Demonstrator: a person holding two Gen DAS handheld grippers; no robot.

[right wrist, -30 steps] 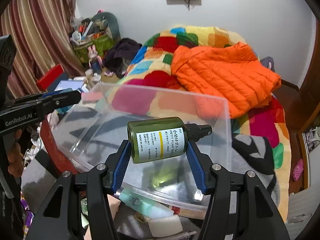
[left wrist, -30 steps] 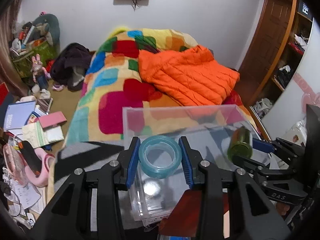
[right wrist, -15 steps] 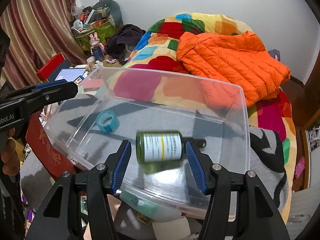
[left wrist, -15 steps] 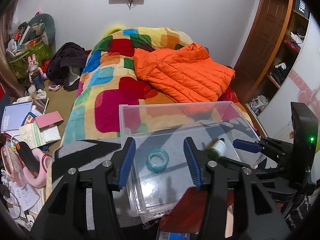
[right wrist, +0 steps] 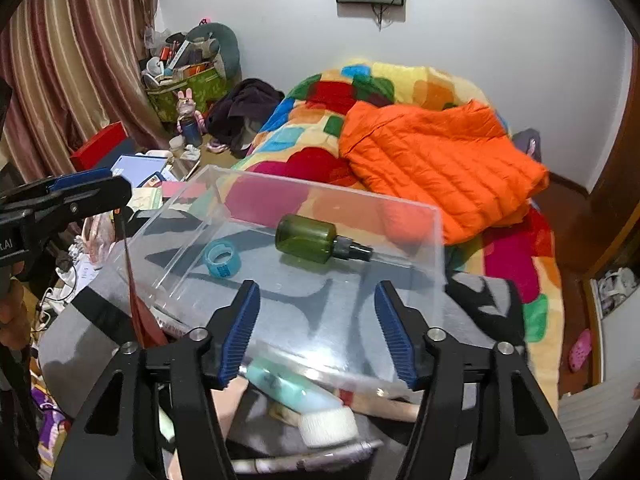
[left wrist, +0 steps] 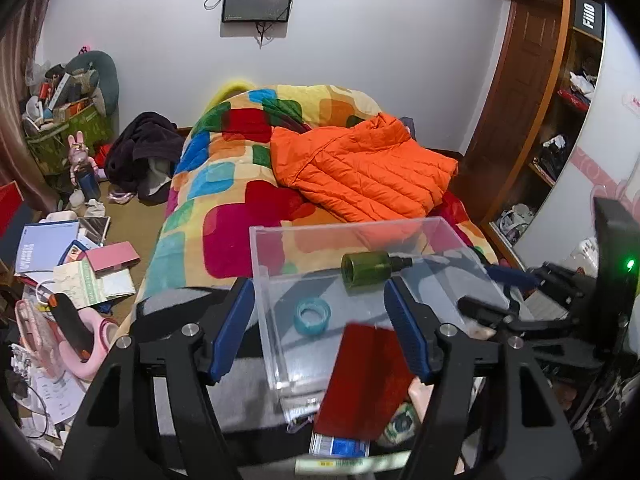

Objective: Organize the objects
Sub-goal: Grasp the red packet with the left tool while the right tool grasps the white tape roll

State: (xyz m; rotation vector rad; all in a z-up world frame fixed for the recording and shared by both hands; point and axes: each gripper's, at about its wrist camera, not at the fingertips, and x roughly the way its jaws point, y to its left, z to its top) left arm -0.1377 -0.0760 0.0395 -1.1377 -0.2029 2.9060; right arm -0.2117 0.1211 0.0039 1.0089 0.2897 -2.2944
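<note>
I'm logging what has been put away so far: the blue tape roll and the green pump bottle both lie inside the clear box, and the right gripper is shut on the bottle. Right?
Not quite. The blue tape roll and green pump bottle do lie inside the clear box, but the right gripper is not shut on the bottle: the right wrist view shows its jaws open and empty, short of the bottle.

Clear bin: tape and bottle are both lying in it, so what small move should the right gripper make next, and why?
Probably pull the right gripper back toward the near clutter and line up on the mint tube lying just outside the clear bin. The tape and green bottle already rest inside, its jaws have just been opening with nothing between them, and that tube is the closest loose item.
</note>
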